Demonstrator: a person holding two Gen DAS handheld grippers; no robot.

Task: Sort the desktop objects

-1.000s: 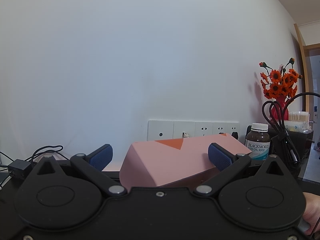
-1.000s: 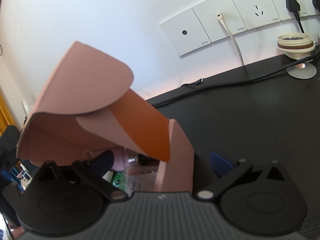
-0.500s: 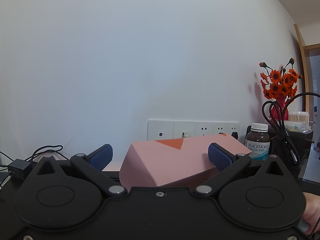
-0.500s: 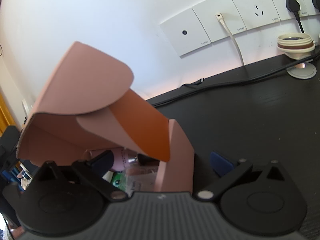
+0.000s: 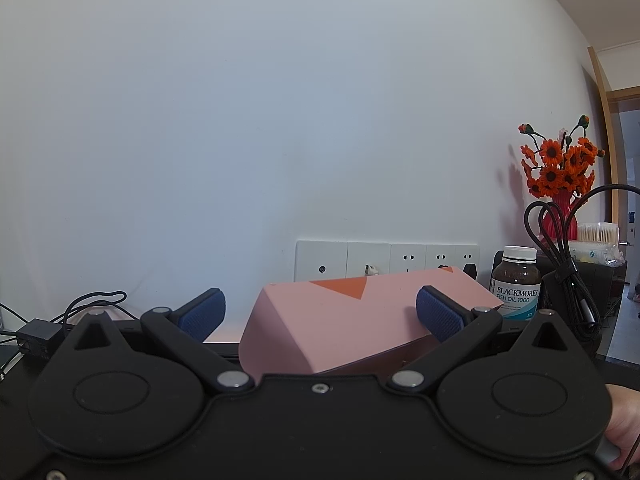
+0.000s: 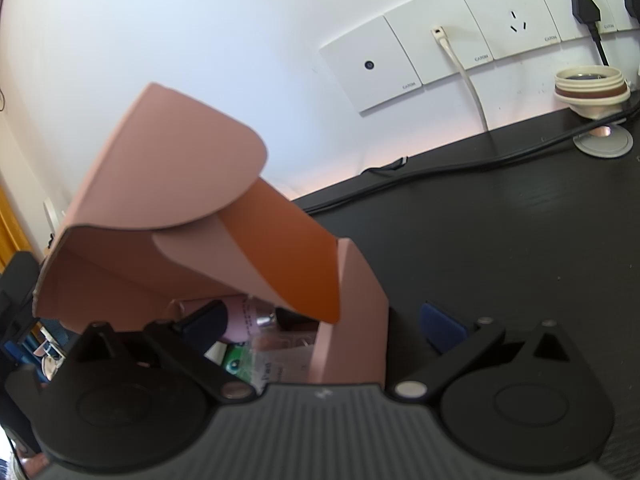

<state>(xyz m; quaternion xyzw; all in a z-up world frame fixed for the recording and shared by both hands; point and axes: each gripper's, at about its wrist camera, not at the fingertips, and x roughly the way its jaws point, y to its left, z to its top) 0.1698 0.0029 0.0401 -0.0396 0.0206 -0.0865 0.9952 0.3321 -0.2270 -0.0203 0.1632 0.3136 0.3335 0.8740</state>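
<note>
A pink cardboard box with orange inner flaps stands on the black wooden desk, its rounded lid flap raised and its opening facing the right wrist camera. That view alone shows the contents: a pink tube and small packets, too cramped to tell apart. The right gripper is spread wide, straddling the box's near side wall, one finger inside the opening, the other outside over bare desk; whether either finger touches the wall cannot be told. To the right of the box the desk lies open up to a black cable running along the white wall sockets.

The left wrist view shows only the box's closed pink back. The left gripper stands open, the box's left part between its fingers, the left one clear of the box; contact at the right one cannot be told. Beyond the box's right end stand a brown Blackmores fish oil bottle, coiled black cord, and orange artificial flowers in a red vase.
</note>
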